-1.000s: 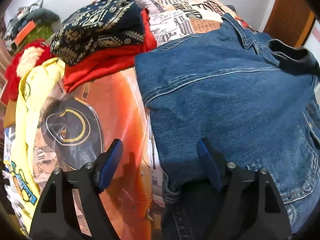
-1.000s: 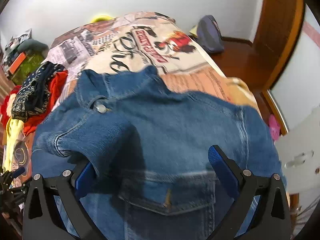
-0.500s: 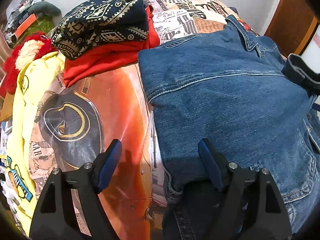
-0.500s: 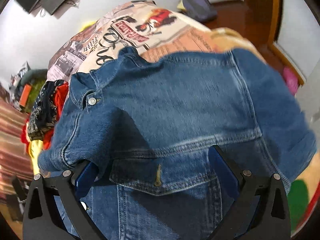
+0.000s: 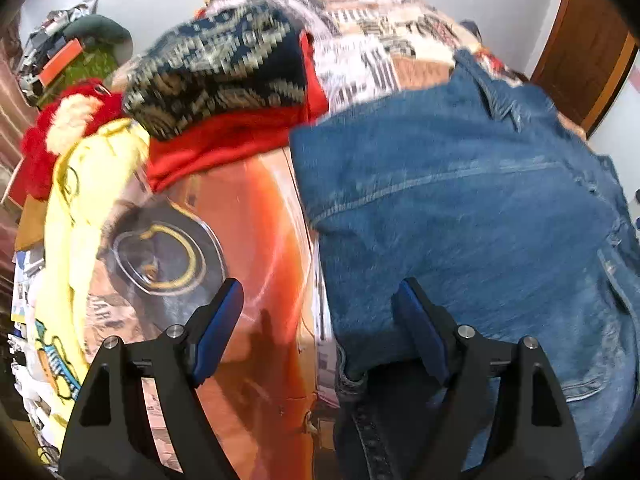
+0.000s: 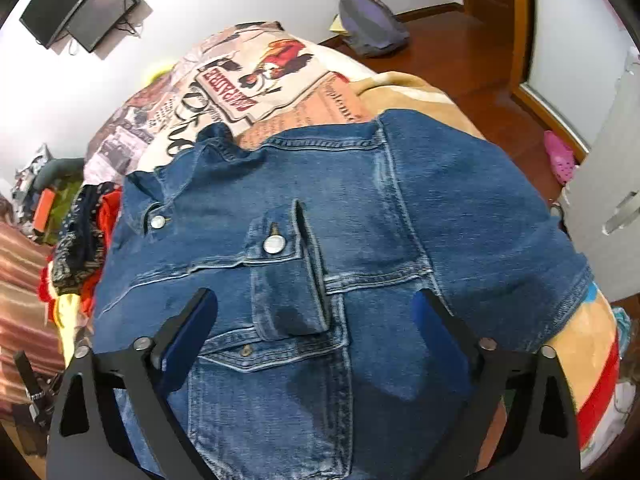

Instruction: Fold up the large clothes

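Observation:
A blue denim jacket (image 6: 360, 216) lies spread on the printed bedspread (image 6: 256, 76). One sleeve is folded across its front, the cuff (image 6: 284, 272) with its metal button lying on the chest pocket. My right gripper (image 6: 316, 320) is open and empty, just above the cuff. In the left wrist view the jacket (image 5: 472, 200) fills the right half. My left gripper (image 5: 320, 320) is open and empty over the jacket's left edge, one finger above the bedspread (image 5: 248, 220), the other above the denim.
A pile of clothes lies left of the jacket: a dark patterned garment (image 5: 224, 60) on a red one (image 5: 224, 140), a yellow one (image 5: 80, 184) beside them. A purple bag (image 6: 372, 20) and pink shoe (image 6: 560, 156) lie on the wooden floor. A door (image 5: 588, 48) stands at the right.
My right gripper let go of the sleeve, which now lies folded across the jacket's front, and drew back. My left gripper stayed open and hardly moved.

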Demonstrator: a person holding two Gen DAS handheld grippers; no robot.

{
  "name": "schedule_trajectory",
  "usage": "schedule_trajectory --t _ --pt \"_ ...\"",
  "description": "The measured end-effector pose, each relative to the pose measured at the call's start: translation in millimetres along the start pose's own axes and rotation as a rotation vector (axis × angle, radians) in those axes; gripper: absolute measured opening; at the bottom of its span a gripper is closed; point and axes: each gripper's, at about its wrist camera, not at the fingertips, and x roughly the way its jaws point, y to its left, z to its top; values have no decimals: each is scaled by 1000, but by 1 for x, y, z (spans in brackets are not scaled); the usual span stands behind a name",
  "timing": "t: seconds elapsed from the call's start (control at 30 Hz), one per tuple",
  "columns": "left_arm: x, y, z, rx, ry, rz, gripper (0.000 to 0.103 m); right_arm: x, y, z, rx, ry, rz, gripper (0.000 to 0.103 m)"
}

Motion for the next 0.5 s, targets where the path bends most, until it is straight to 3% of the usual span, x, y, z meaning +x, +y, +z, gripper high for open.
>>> schedule_trajectory --t 0.07,0.27,0.33,0.43,0.5 --pt "-13 1 4 -4 -38 6 79 8 5 0 -25 30 16 80" --pt "-36 12 8 -46 -87 -30 79 56 29 -3 -115 160 -17 62" --pt "-39 12 7 -49 -91 -19 79 65 31 -4 -116 156 -49 61" --pt "-38 12 4 -43 -91 2 79 63 38 -6 -169 127 -93 38" --pt "-38 12 3 -43 -89 1 79 61 42 -7 -182 117 -75 30"
